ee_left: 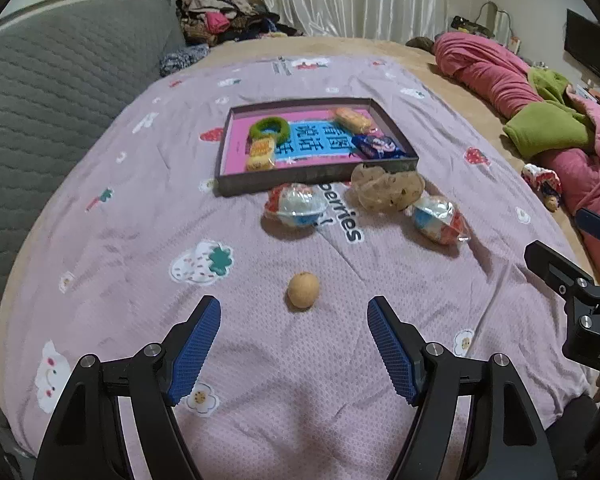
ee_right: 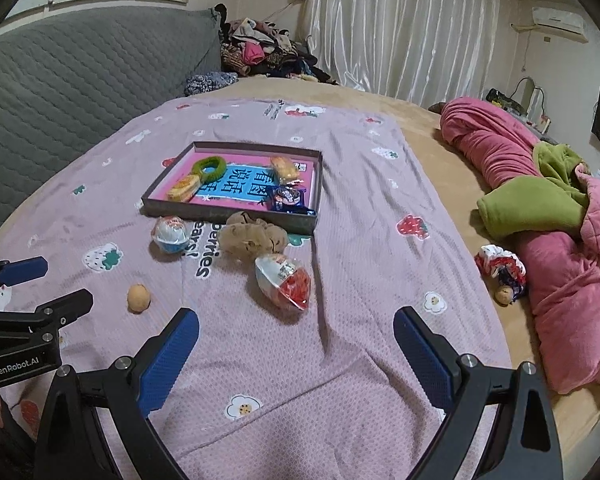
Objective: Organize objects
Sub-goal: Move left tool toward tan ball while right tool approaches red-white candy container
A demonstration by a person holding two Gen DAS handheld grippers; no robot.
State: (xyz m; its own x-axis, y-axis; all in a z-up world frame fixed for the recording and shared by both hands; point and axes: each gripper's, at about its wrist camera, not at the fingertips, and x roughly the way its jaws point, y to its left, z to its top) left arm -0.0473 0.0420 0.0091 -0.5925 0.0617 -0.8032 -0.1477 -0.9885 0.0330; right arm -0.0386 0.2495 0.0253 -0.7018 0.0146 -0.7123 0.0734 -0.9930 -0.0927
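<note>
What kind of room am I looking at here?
Most likely a bedroom: a wide bed under a lilac strawberry-print sheet, a rolled pink quilt, and a grey quilted headboard.

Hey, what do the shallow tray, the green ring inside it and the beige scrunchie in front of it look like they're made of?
Tray: probably cardboard with a matte dark finish, going by its thin, straight, sharp-cornered walls.
Green ring: fuzzy plush or terry fabric, judging by its soft, nappy surface; likely a hair tie.
Beige scrunchie: thin, slightly sheer gathered fabric, since it puckers in loose folds.
</note>
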